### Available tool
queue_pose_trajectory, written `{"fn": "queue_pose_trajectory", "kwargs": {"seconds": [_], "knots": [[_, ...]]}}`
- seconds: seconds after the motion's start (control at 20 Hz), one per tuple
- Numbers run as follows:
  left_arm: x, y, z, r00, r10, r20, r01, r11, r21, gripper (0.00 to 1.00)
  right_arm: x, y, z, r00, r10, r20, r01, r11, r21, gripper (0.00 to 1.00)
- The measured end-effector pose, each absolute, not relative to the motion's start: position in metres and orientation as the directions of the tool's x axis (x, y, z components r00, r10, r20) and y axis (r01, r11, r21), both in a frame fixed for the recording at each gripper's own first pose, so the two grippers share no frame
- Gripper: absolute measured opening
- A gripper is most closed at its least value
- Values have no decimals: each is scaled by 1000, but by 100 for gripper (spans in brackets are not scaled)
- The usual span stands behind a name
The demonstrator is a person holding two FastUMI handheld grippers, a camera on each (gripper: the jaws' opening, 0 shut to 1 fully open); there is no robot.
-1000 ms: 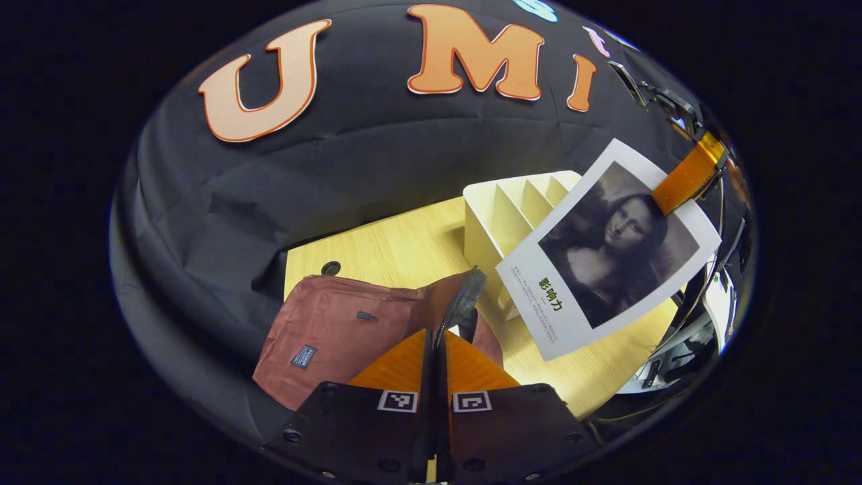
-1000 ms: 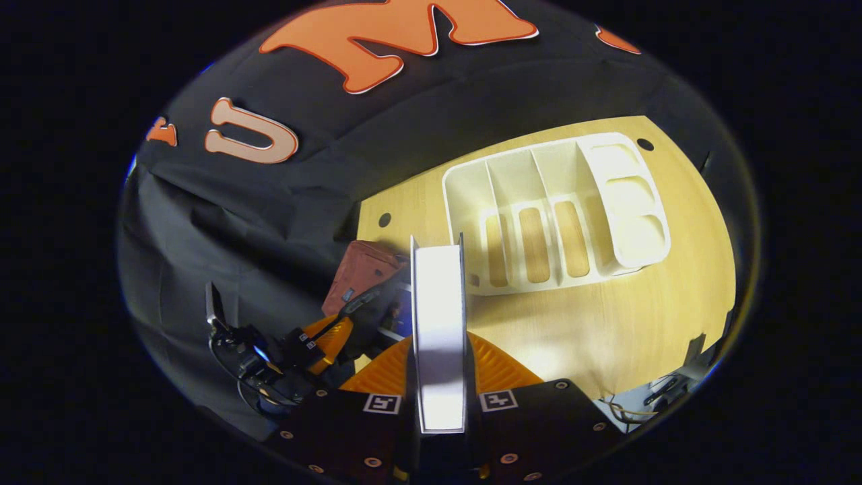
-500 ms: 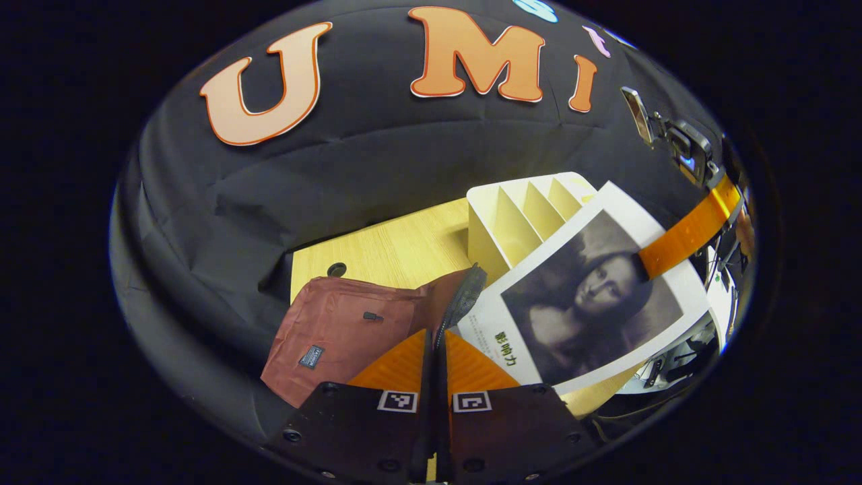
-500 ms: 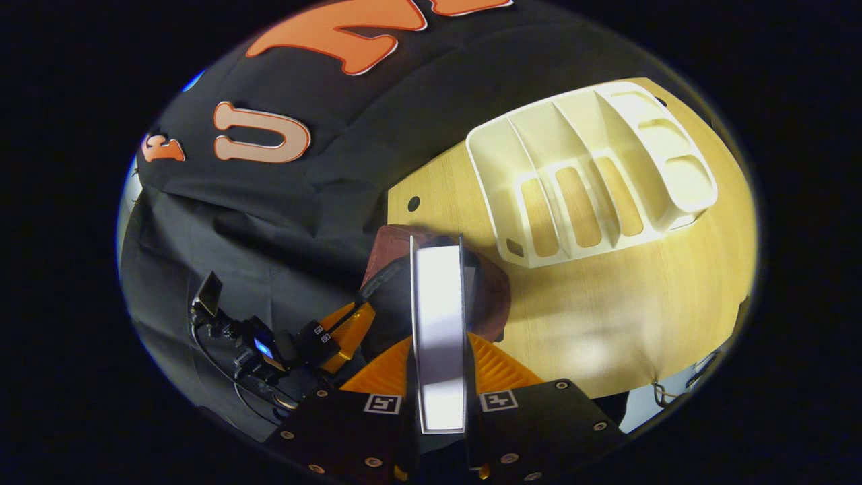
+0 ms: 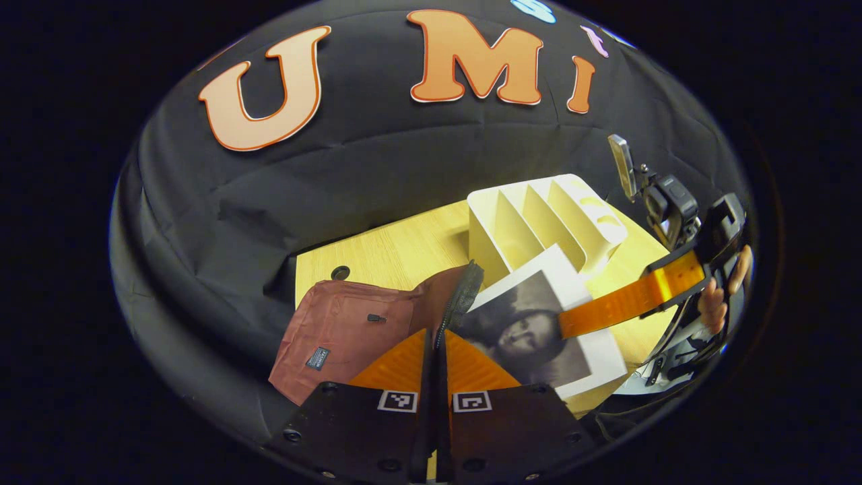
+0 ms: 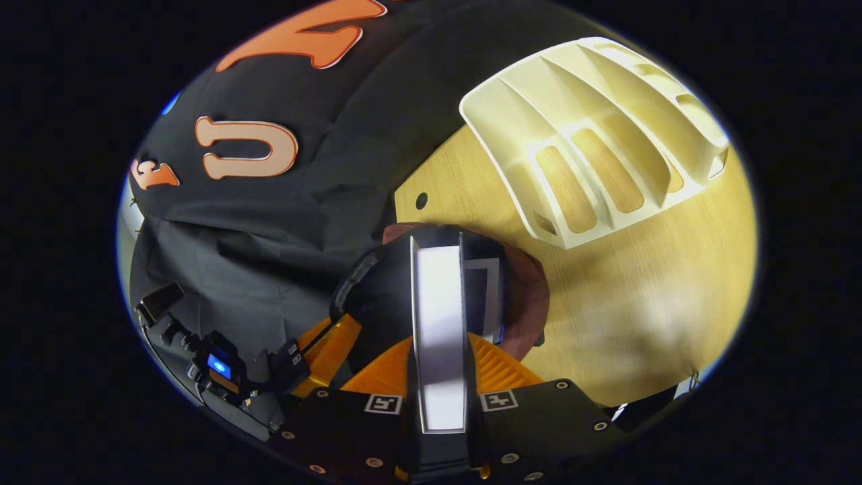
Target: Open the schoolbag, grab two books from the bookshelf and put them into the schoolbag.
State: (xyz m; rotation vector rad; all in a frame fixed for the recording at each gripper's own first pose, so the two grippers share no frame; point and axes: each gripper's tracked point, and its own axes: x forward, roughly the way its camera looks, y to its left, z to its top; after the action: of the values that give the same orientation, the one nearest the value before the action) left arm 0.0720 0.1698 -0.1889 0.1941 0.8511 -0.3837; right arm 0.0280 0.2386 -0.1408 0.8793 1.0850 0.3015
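Note:
In the left gripper view, the reddish-brown schoolbag [image 5: 343, 323] lies on the table. My left gripper [image 5: 436, 333] is shut on its dark zipper rim [image 5: 465, 296] and lifts the mouth open. My right gripper [image 5: 579, 316] is shut on a book with a portrait cover [image 5: 532, 330], tilted low at that mouth. In the right gripper view, the book's white page edge [image 6: 438, 316] stands between the fingers of my right gripper [image 6: 439, 343], over the bag's dark opening [image 6: 380, 296]. A second book [image 6: 486, 289] lies inside. The cream bookshelf [image 5: 539, 215] [image 6: 592, 135] has no books in its slots.
The wooden table [image 6: 640, 283] has a cable hole [image 6: 421, 200] near its back edge. Black cloth hangs behind and to the left. A hand [image 5: 714, 303] holds the right gripper at the right. The left gripper's body [image 6: 222, 367] sits at the lower left.
My right gripper has carried the portrait book down and to the left, from beside the bookshelf to the bag's open mouth. My left gripper has kept its hold on the rim.

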Motion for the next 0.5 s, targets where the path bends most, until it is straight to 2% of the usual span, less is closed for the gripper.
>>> {"fn": "queue_pose_trajectory", "kwargs": {"seconds": [0.5], "knots": [[68, 171, -180, 598, -264, -757, 423, 906, 18, 5, 47, 293, -190, 514, 612, -601, 212, 588, 781, 27]]}}
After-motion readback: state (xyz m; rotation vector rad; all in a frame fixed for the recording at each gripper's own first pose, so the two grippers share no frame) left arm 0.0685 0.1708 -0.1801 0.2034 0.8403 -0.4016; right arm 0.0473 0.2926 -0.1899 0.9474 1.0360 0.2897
